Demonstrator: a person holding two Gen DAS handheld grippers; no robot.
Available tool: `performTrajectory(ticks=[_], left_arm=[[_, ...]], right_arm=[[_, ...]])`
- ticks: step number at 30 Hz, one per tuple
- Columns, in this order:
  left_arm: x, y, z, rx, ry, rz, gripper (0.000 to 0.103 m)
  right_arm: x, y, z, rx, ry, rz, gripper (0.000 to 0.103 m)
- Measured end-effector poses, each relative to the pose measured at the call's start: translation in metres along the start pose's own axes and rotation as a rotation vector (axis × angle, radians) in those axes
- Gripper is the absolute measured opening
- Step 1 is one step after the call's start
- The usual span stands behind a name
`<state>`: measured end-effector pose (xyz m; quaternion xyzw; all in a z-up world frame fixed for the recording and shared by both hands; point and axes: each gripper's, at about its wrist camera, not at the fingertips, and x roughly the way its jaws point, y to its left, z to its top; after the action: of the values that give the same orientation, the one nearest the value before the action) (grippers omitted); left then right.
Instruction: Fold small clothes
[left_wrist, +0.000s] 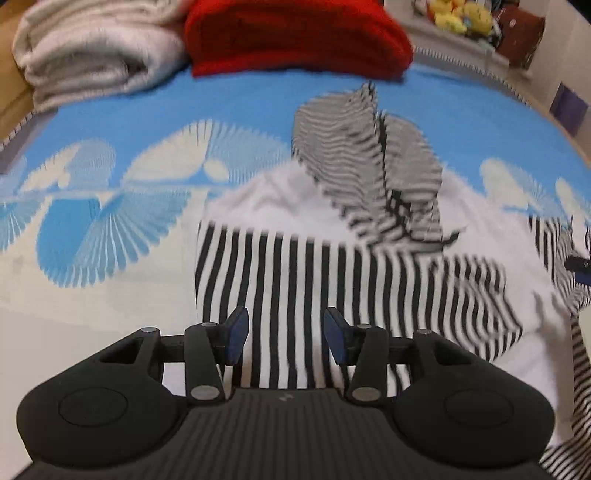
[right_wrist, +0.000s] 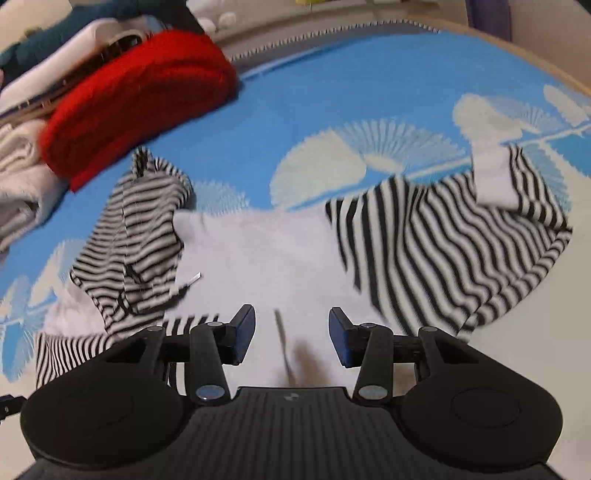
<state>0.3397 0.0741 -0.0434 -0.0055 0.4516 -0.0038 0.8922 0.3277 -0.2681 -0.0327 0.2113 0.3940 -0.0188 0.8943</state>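
Both your left gripper (left_wrist: 282, 338) and right gripper (right_wrist: 291, 334) hover spread, pinching nothing. Your black-and-white striped cotton top (right_wrist: 258, 251) runs nine-to-three; its loose sleeve (right_wrist: 443, 240) lies at two o'clock (right gripper nearer).

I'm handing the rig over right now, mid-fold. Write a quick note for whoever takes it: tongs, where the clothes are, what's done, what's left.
Left tongs: open, empty, above the striped garment.
Right tongs: open, empty, above its white middle panel.
Garment lies spread on the blue bedspread, one sleeve flung out, hood crumpled.
Red folded item and white folded item sit at the bed's far edge.
Done: no tidy fold visible.
Left: fold sleeves and hood in, fold the body.
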Motion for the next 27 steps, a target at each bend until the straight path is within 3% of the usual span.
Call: performTrajectory(ticks=[5,11,14,19,27], left_arm=[[-0.008,-0.005,0.012,-0.046,-0.083,-0.02,0.05],[-0.016,-0.015,0.015,-0.067,-0.153,-0.044,0.058],[-0.019,-0.022,0.016,-0.051,-0.193,-0.042,0.068],[-0.014,-0.041,0.015,0.034,-0.157,-0.067,0.069],[-0.006,-0.057,0.013,0.054,-0.14,-0.071,0.069]], right_arm=[[-0.017,-0.025,0.015,0.032,-0.058,0.025,0.046],[-0.03,-0.054,0.032,0.078,-0.113,0.044,0.046],[-0.033,-0.072,0.035,0.121,-0.134,0.028,0.046],[-0.032,-0.103,0.037,0.179,-0.132,0.011,0.046],[-0.037,-0.134,0.035,0.188,-0.139,-0.034,0.045]])
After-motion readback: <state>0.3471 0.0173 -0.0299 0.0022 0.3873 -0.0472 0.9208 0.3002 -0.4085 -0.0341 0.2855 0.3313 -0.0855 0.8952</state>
